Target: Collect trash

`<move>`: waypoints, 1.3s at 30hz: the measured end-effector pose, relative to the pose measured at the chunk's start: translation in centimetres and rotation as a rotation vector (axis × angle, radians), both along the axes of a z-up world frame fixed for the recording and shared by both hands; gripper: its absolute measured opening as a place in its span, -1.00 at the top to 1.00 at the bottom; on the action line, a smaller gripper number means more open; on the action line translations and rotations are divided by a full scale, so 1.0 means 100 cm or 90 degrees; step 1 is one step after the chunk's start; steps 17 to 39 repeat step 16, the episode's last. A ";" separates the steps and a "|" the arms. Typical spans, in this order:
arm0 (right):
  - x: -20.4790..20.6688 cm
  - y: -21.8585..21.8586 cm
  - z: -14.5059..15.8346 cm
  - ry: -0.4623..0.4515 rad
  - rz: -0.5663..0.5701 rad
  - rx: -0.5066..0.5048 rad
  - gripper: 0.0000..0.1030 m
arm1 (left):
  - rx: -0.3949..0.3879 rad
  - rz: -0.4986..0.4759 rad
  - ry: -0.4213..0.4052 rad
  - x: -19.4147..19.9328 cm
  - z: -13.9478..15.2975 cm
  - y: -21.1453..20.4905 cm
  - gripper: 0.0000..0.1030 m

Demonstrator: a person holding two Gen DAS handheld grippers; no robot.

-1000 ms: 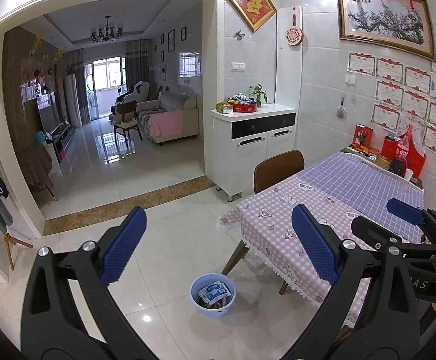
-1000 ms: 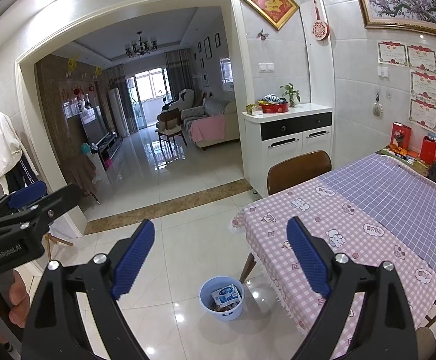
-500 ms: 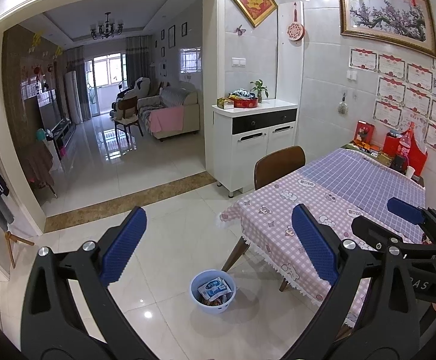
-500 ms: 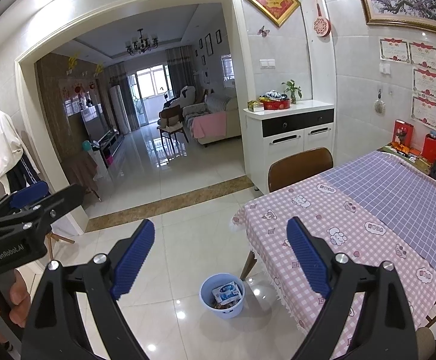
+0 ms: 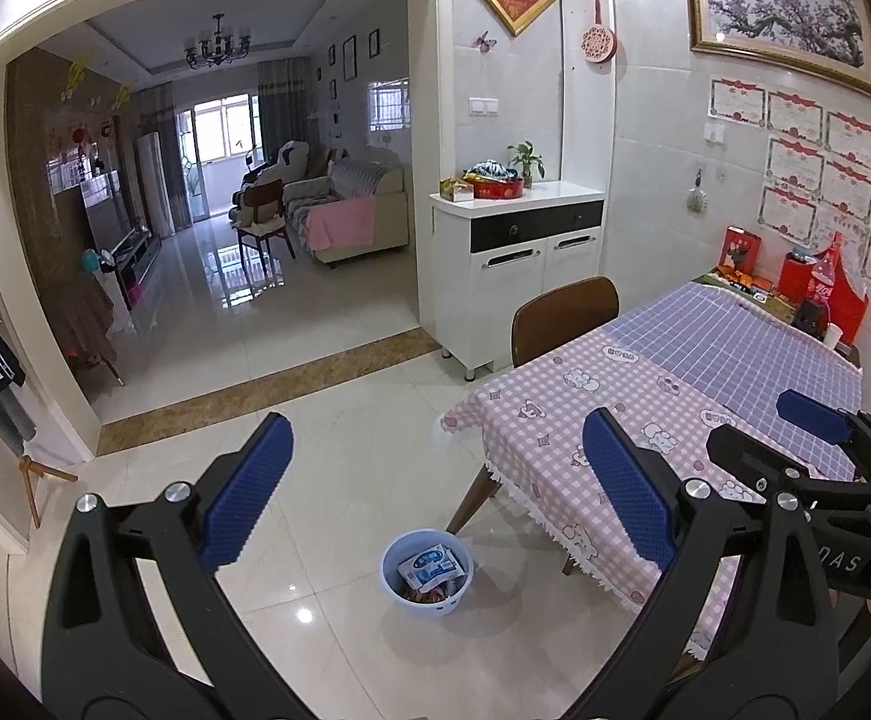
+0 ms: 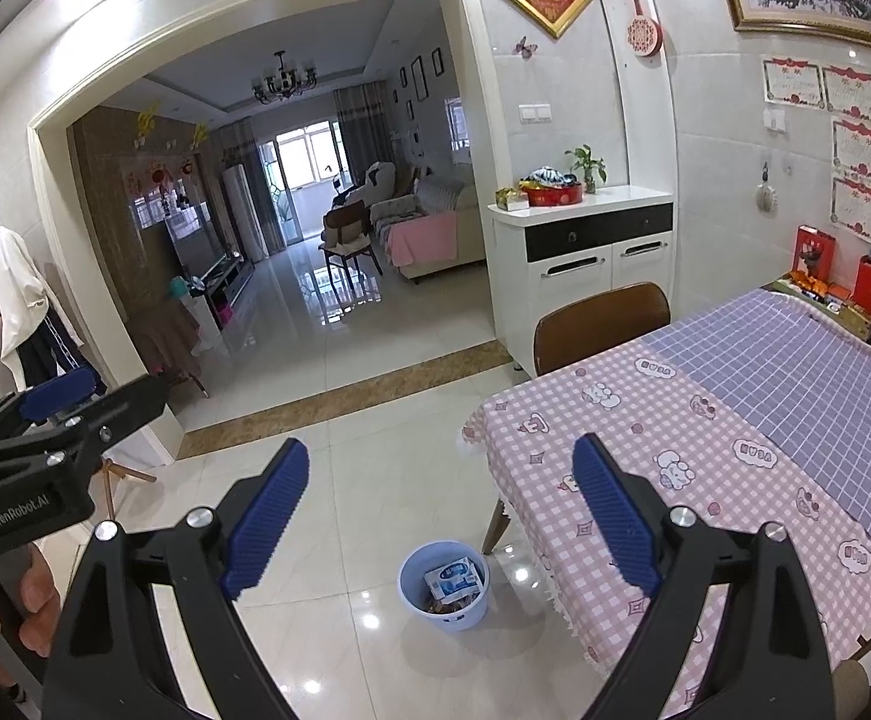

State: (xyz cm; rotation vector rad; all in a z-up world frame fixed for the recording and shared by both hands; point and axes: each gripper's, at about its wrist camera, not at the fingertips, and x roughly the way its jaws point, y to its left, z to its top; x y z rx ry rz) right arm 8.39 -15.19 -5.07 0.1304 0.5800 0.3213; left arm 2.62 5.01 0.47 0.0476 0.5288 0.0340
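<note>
A small blue trash bin stands on the tiled floor beside the table corner; it also shows in the right wrist view. A white and blue wrapper and other scraps lie inside it. My left gripper is open and empty, held high above the floor. My right gripper is open and empty too. Each gripper shows at the edge of the other's view, the right one over the table, the left one at the far left.
A table with a pink and purple checked cloth fills the right side, a brown chair at its far end. Red boxes and a bottle stand by the wall. A white cabinet stands behind. An archway opens to the living room.
Both views have drifted slightly; the bin and table sit a little lower in the frames. Both grippers stay open and empty.
</note>
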 end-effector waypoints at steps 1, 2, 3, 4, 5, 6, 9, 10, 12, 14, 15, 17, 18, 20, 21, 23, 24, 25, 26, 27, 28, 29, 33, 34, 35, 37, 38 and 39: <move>0.003 -0.003 -0.001 0.002 0.001 0.001 -0.71 | 0.001 0.002 0.003 0.003 -0.001 -0.002 -0.85; 0.006 -0.006 -0.002 0.004 0.002 0.003 -0.71 | 0.003 0.005 0.006 0.005 -0.002 -0.007 -0.85; 0.009 -0.009 -0.003 0.006 0.003 0.004 -0.71 | 0.004 0.007 0.009 0.008 -0.003 -0.009 -0.85; 0.012 -0.012 -0.004 0.008 0.003 0.005 -0.71 | 0.005 0.009 0.012 0.011 -0.004 -0.012 -0.85; 0.016 -0.015 -0.005 0.010 0.003 0.006 -0.71 | 0.007 0.010 0.014 0.013 -0.005 -0.015 -0.85; 0.019 -0.019 -0.007 0.013 0.004 0.008 -0.71 | 0.008 0.011 0.017 0.015 -0.005 -0.017 -0.85; 0.026 -0.029 -0.012 0.019 0.002 0.011 -0.71 | 0.013 0.017 0.028 0.023 -0.010 -0.027 -0.85; 0.030 -0.034 -0.015 0.023 0.000 0.012 -0.71 | 0.013 0.016 0.033 0.026 -0.012 -0.031 -0.85; 0.036 -0.043 -0.019 0.029 -0.005 0.014 -0.71 | 0.017 0.019 0.042 0.031 -0.015 -0.037 -0.85; 0.044 -0.055 -0.025 0.039 -0.012 0.016 -0.71 | 0.019 0.021 0.051 0.036 -0.019 -0.044 -0.85; 0.047 -0.061 -0.029 0.042 -0.017 0.017 -0.71 | 0.022 0.023 0.055 0.040 -0.021 -0.047 -0.85; 0.051 -0.068 -0.033 0.043 -0.022 0.016 -0.71 | 0.028 0.029 0.062 0.043 -0.023 -0.050 -0.85; 0.051 -0.068 -0.033 0.043 -0.022 0.016 -0.71 | 0.028 0.029 0.062 0.043 -0.023 -0.050 -0.85; 0.051 -0.068 -0.033 0.043 -0.022 0.016 -0.71 | 0.028 0.029 0.062 0.043 -0.023 -0.050 -0.85; 0.051 -0.068 -0.033 0.043 -0.022 0.016 -0.71 | 0.028 0.029 0.062 0.043 -0.023 -0.050 -0.85; 0.051 -0.068 -0.033 0.043 -0.022 0.016 -0.71 | 0.028 0.029 0.062 0.043 -0.023 -0.050 -0.85; 0.051 -0.068 -0.033 0.043 -0.022 0.016 -0.71 | 0.028 0.029 0.062 0.043 -0.023 -0.050 -0.85; 0.051 -0.068 -0.033 0.043 -0.022 0.016 -0.71 | 0.028 0.029 0.062 0.043 -0.023 -0.050 -0.85; 0.051 -0.068 -0.033 0.043 -0.022 0.016 -0.71 | 0.028 0.029 0.062 0.043 -0.023 -0.050 -0.85; 0.051 -0.068 -0.033 0.043 -0.022 0.016 -0.71 | 0.028 0.029 0.062 0.043 -0.023 -0.050 -0.85; 0.051 -0.068 -0.033 0.043 -0.022 0.016 -0.71 | 0.028 0.029 0.062 0.043 -0.023 -0.050 -0.85; 0.051 -0.068 -0.033 0.043 -0.022 0.016 -0.71 | 0.028 0.029 0.062 0.043 -0.023 -0.050 -0.85; 0.051 -0.068 -0.033 0.043 -0.022 0.016 -0.71 | 0.028 0.029 0.062 0.043 -0.023 -0.050 -0.85; 0.051 -0.068 -0.033 0.043 -0.022 0.016 -0.71 | 0.028 0.029 0.062 0.043 -0.023 -0.050 -0.85; 0.051 -0.068 -0.033 0.043 -0.022 0.016 -0.71 | 0.028 0.029 0.062 0.043 -0.023 -0.050 -0.85; 0.051 -0.068 -0.033 0.043 -0.022 0.016 -0.71 | 0.028 0.029 0.062 0.043 -0.023 -0.050 -0.85; 0.051 -0.068 -0.033 0.043 -0.022 0.016 -0.71 | 0.028 0.029 0.062 0.043 -0.023 -0.050 -0.85; 0.051 -0.068 -0.033 0.043 -0.022 0.016 -0.71 | 0.028 0.029 0.062 0.043 -0.023 -0.050 -0.85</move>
